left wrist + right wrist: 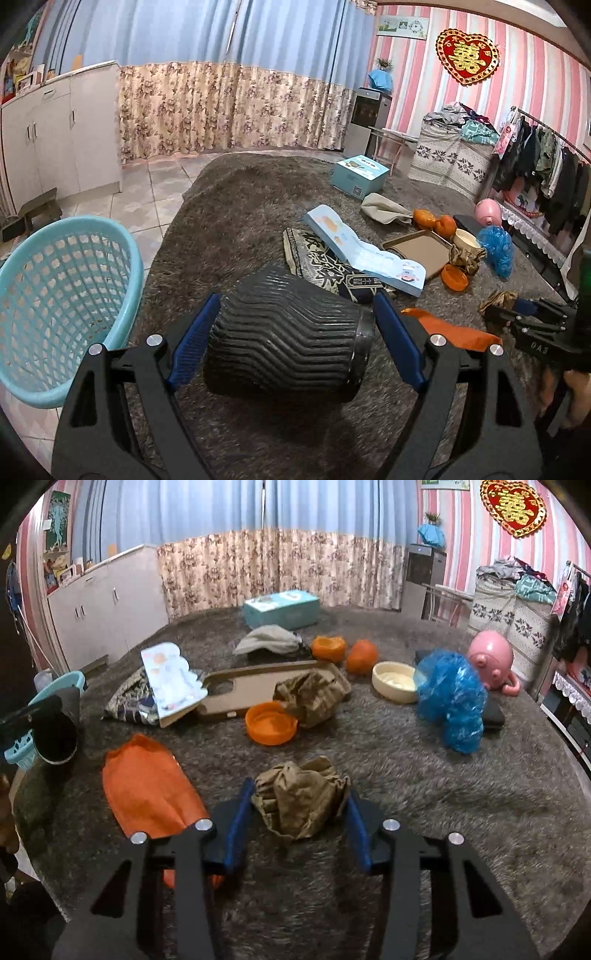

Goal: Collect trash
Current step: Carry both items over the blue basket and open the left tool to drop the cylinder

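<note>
In the left wrist view my left gripper [297, 301] is shut on a black ribbed paper cup [288, 332], which lies sideways between the blue pads, above the grey carpet. A light blue mesh basket [66, 295] stands just to its left. In the right wrist view my right gripper [300, 788] has its blue pads against both sides of a crumpled brown paper wad [301, 797] resting on the carpet. The left wrist view shows the same right gripper [517, 308] low at the right edge. The cup [55, 734] shows at the left edge of the right wrist view.
On the carpet lie an orange cloth [147, 786], an orange lid [271, 723], a second brown paper wad [314, 698] on a cardboard tray [243, 686], a blue plastic bag [450, 701], a cream bowl [393, 681], a booklet [170, 679] and a pink toy [491, 661].
</note>
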{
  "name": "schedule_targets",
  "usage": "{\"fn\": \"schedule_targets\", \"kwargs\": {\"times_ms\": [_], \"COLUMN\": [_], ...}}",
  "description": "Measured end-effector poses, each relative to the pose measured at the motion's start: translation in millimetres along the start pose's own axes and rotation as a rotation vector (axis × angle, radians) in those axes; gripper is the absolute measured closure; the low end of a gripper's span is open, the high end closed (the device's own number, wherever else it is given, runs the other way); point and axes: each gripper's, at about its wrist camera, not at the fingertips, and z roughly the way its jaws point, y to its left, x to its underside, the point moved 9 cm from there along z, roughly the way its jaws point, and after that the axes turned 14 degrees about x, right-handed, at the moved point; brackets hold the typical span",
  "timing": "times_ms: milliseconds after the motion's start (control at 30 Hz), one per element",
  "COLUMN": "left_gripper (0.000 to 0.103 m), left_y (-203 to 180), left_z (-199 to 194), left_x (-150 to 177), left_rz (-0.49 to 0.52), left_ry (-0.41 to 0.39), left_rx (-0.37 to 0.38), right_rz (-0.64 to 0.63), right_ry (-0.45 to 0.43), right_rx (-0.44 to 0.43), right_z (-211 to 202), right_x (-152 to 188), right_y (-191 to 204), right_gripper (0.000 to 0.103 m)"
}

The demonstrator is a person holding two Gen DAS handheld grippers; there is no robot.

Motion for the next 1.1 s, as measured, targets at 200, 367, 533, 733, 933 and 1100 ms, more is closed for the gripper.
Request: {"fn": "schedule_targets", "kwargs": {"times_ms": [200, 367, 533, 733, 933, 1100], "left_gripper": [0.021, 0.021, 0.021, 0.021, 0.021, 0.021], "left_y": [8.1, 21.6, 52.7, 106.0, 169.9, 212.5], "left_z": [-14.0, -30.7, -57.6, -99.0, -132.7, -143.9], "left_x": [-15.2, -33.7, -50.2, -65.0, -62.5, -54.4], "left_rz": [-0.010, -0.010, -0.024, -0.044, -0.091, -0.126], "left_ry": [-0.041, -0.079, -0.119, -0.162, -0.179, -0.183], "left_rx": [-0.018, -0.061, -0.136, -0.263, -0.377, -0.434], "right_rz": [-0.018, -0.024, -0.043, -0.075, -0.117, -0.158], "right_ry": [-0.089, -0.145, -0.198, -0.252, -0.267, -0.268], "right_rx": [0.053, 0.025, -0.057, -0.171, -0.277, -0.338], "right_z": [-16.5, -27.8, -41.0, -54.5, -56.5, -59.8], "right_x": [-28.3, -58.8, -90.2, -122.1, -136.4, -138.2], "right_y": [-3.9, 11.9, 58.3, 134.0, 214.8, 271.4], "right_gripper": [0.057, 0.057, 0.057, 0.057, 0.057, 0.057]}}
